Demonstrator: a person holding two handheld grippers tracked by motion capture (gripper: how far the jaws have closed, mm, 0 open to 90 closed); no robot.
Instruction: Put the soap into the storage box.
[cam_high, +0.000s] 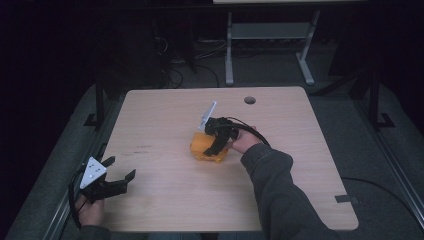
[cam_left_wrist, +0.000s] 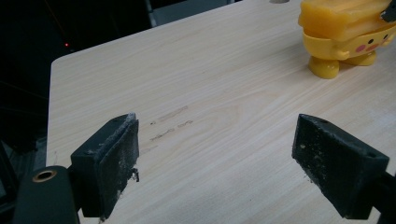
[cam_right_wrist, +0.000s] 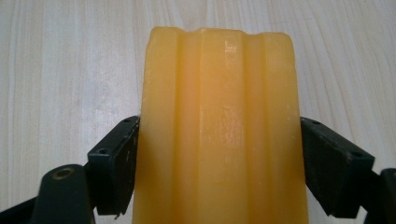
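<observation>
— So, where was the yellow toy (cam_high: 207, 149)?

— Near the middle of the table (cam_high: 165, 110), just on my side of the round hole (cam_high: 249, 100). I counted one toy, two grippers. I saw no containers.

— And the right gripper (cam_high: 216, 145)?

— I had it pinching the toy, one jaw pressed against each flank; its own view showed the ridged yellow body (cam_right_wrist: 219, 130) wedged between them.

— The left gripper (cam_high: 117, 176)?

— Spread wide, grasping nothing, at the table's near-left edge, well apart from the toy. In its view the toy (cam_left_wrist: 345, 35) stood at upper right, on two stubby feet.

— Room?

— Bare wood lay between that gripper and the toy.
</observation>
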